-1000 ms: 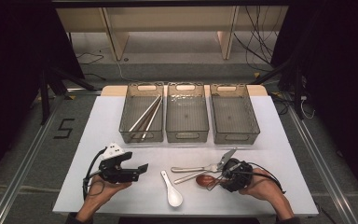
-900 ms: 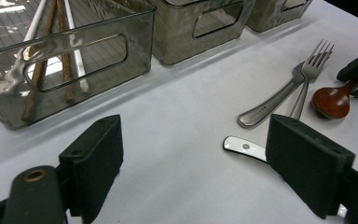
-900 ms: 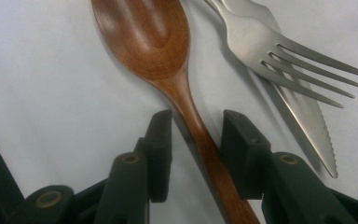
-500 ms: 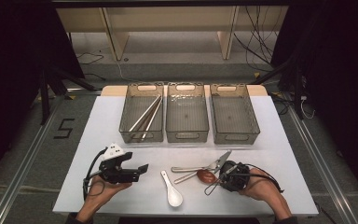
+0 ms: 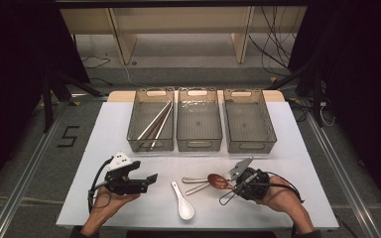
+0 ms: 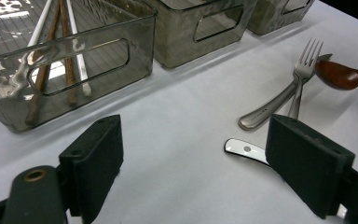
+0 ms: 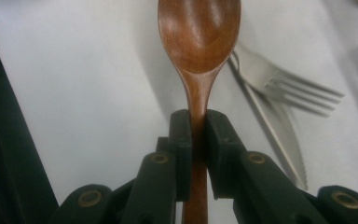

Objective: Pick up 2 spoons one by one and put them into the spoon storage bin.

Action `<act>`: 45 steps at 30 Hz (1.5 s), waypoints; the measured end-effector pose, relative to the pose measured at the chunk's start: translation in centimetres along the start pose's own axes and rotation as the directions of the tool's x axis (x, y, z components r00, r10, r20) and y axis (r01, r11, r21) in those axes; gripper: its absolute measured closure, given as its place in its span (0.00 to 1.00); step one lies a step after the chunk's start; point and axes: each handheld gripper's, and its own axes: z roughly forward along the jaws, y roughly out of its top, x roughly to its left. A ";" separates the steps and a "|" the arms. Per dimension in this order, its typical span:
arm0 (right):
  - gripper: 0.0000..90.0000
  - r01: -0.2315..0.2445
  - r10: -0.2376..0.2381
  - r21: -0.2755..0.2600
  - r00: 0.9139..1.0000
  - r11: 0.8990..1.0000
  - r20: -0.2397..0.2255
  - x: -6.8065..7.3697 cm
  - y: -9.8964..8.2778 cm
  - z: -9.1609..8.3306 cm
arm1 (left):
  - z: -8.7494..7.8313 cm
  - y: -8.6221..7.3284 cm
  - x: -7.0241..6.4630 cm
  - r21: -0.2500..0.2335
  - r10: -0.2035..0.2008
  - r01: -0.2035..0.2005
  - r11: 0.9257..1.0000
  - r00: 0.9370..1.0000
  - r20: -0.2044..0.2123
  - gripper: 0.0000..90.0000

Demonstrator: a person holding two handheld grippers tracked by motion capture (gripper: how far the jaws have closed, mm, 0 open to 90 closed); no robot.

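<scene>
White table on grey floor, dark surroundings

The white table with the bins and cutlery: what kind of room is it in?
Probably a lab or recording studio rather than a kitchen. The white table stands between dark curtains, loose cables trail over the floor behind it, and a taped number 5 marks the floor beside it.

Between my matt black rubbery pads sits the reddish-brown wooden spoon, smooth with a soft satin sheen. Beside it lie a brushed-metal fork and a serrated steel knife, dully reflective. The white tabletop looks matt. The smoky translucent plastic bins gleam glossily; the white ceramic-looking soup spoon shines.
</scene>
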 end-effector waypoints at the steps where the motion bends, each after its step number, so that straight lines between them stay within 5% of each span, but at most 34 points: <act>1: 0.91 -0.012 0.012 -0.012 1.000 1.000 0.002 -0.1 0.1 -0.2 | 0.0 0.0 0.0 -0.003 -0.001 0.001 1.000 1.000 -0.001 0.21; 8: 0.91 -0.070 0.073 -0.107 0.997 0.992 0.023 -1.3 1.6 -1.0 | -0.2 -0.1 0.0 -0.028 -0.018 0.018 0.999 1.000 0.005 0.21; 17: 0.91 -0.150 0.160 -0.192 0.986 0.970 0.036 -3.0 4.3 -1.1 | -0.4 -0.3 0.2 -0.051 -0.020 0.020 0.998 1.000 -0.007 0.21; 28: 0.91 -0.192 0.209 -0.236 0.977 0.953 0.051 -4.4 6.5 -0.9 | -0.6 -0.4 0.3 -0.083 -0.026 0.025 0.996 0.999 -0.019 0.21; 45: 0.91 -0.202 0.227 -0.262 0.971 0.944 0.070 -5.6 9.4 -1.1 | -0.5 -0.6 0.1 -0.105 -0.020 0.018 0.994 1.000 -0.016 0.21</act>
